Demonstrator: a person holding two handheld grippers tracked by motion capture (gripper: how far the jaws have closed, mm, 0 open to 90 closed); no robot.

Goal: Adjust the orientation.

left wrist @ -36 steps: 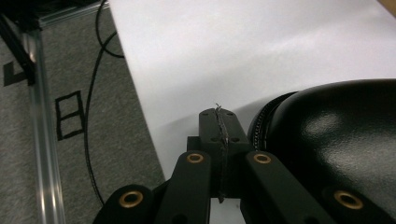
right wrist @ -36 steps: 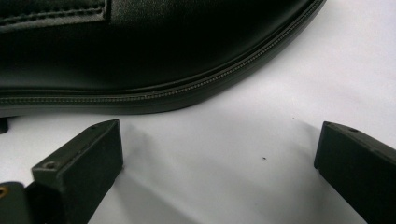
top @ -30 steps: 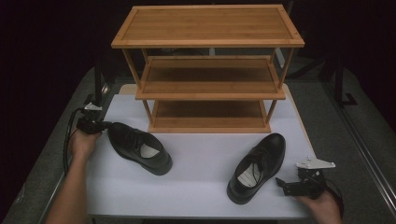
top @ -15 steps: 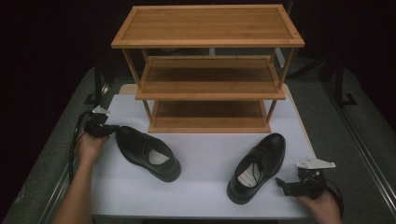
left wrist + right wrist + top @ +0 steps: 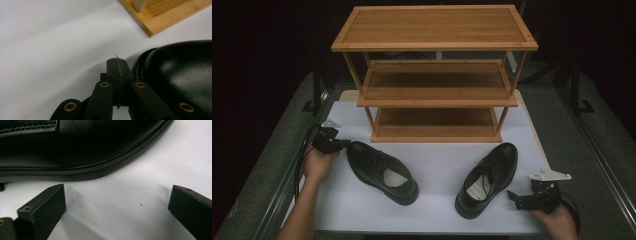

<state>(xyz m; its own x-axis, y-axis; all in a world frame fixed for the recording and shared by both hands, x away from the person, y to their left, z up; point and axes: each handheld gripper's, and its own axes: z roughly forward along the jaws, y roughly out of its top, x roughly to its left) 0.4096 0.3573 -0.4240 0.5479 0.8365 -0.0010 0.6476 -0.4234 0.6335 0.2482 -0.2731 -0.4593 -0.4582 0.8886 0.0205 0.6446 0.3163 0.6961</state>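
Left claw (image 5: pixel 117 72) closed beside shoe (image 5: pixel 180 75) (no legible writing).

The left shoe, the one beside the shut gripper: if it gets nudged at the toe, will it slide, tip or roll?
The left shoe would probably slide or pivot rather than tip: it lies flat on its sole on the smooth white table. Its glossy toe looks slippery, so the shut left gripper may skid off it. Rolling seems unlikely with that long, low shape.

You have two black shoes in front of the one wooden rack (image 5: pixel 435 75): one shoe (image 5: pixel 382 171) left of it, one shoe (image 5: pixel 488 178) right; the rack has three shelves, and you hold two grippers
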